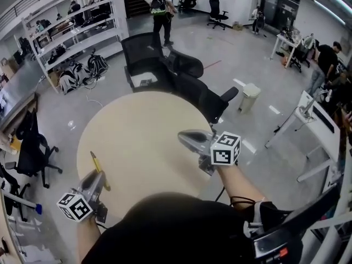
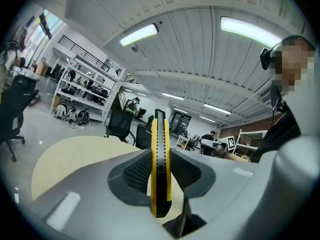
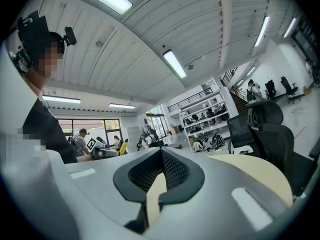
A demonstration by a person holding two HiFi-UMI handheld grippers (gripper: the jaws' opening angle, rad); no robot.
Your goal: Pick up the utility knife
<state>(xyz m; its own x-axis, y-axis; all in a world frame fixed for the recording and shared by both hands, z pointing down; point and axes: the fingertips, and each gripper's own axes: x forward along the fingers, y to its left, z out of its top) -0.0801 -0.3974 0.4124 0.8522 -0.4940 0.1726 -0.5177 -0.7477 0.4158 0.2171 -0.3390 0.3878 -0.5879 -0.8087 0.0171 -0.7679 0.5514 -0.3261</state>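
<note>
The round table (image 1: pixel 137 142) lies beneath both tongs. The right tongs (image 1: pixel 182 137), well apart to the right of the left pair, are closed on nothing with pads meeting at the tips, probably idle since one pair is enough here. The left tongs (image 1: pixel 99 176) clamp the utility knife (image 1: pixel 95 161) edge-on between their pads, its yellow body jutting beyond the tips, so the pick-up looks done

No legible text anywhere, seemingly.
</note>
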